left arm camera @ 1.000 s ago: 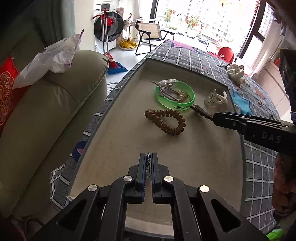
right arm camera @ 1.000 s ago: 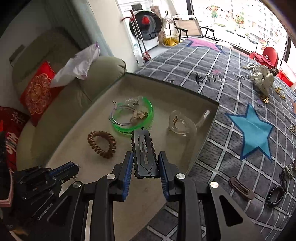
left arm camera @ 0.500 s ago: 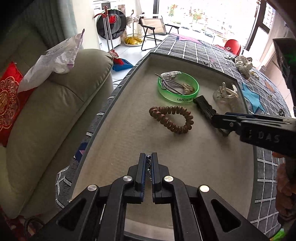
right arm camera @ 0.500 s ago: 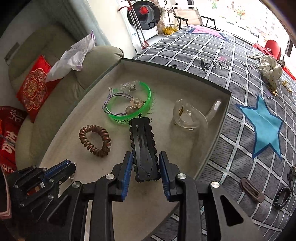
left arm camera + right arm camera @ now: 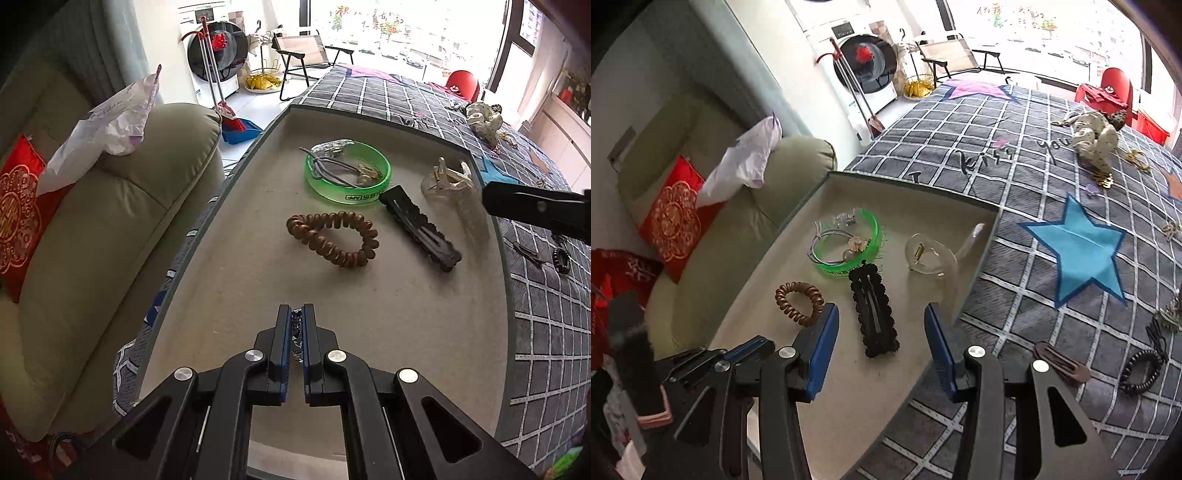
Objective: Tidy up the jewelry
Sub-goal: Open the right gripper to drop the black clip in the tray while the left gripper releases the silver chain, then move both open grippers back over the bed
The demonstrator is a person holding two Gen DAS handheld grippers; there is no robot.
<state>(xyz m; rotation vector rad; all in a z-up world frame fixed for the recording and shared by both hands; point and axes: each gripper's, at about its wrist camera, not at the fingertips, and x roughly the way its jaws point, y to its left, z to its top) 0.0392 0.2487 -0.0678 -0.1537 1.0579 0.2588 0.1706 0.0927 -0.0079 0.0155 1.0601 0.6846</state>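
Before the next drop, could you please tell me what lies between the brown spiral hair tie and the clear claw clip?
The black scalloped hair clip, lying flat, shown in both views.

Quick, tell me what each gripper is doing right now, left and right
Left gripper: closed, pinching a thin silver chain above the tray.
Right gripper: open, holding nothing; the black hair clip lies in the tray between its fingers.

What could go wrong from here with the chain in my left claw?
The thin chain is only pinched at the left claw tips, so it might slip out early. Released here, it lands near the tray's front edge. The open right claw hovers over the black hair clip and could nudge it.
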